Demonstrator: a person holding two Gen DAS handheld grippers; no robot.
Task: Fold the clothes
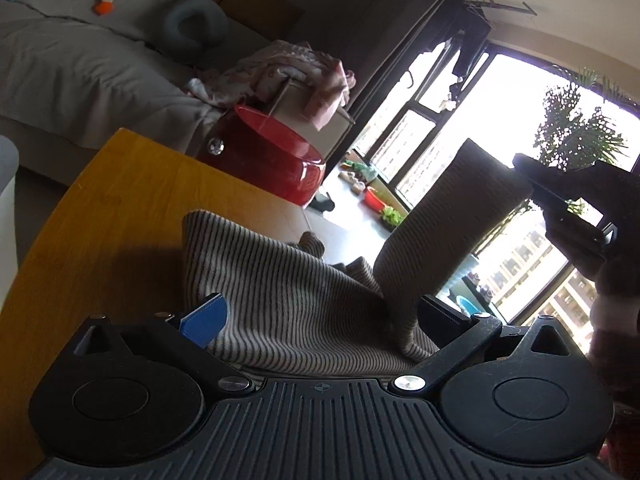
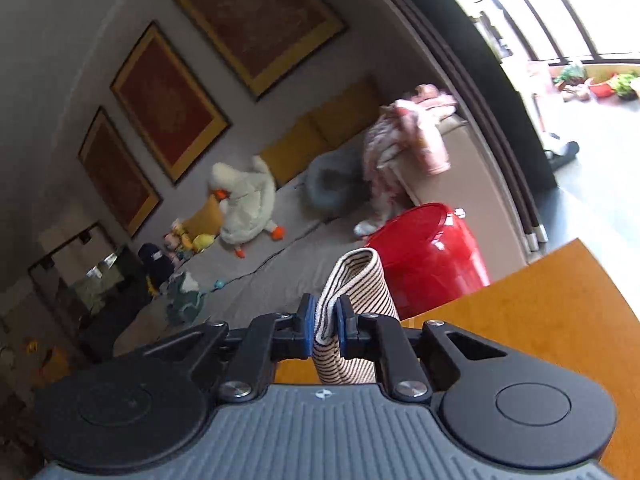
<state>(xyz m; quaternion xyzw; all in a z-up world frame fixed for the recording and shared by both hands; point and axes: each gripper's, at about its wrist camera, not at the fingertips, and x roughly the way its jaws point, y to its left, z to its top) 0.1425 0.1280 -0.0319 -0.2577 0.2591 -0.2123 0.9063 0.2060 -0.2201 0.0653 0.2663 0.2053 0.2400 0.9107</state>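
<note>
A striped beige-and-dark garment (image 1: 288,292) lies bunched on the wooden table (image 1: 120,208). My left gripper (image 1: 316,320) is open, its jaws wide apart, with the cloth lying between them close to the camera. One end of the garment (image 1: 460,216) rises to the right, lifted well above the table by my right gripper (image 1: 560,200). In the right wrist view my right gripper (image 2: 325,322) is shut on a folded loop of the striped garment (image 2: 356,280), which sticks up past the blue pads.
A red round tub (image 1: 276,152) stands just past the table's far edge, also in the right wrist view (image 2: 424,256). A pile of pink clothes (image 1: 288,72) lies on a sofa behind it. Large windows (image 1: 500,120) are at the right.
</note>
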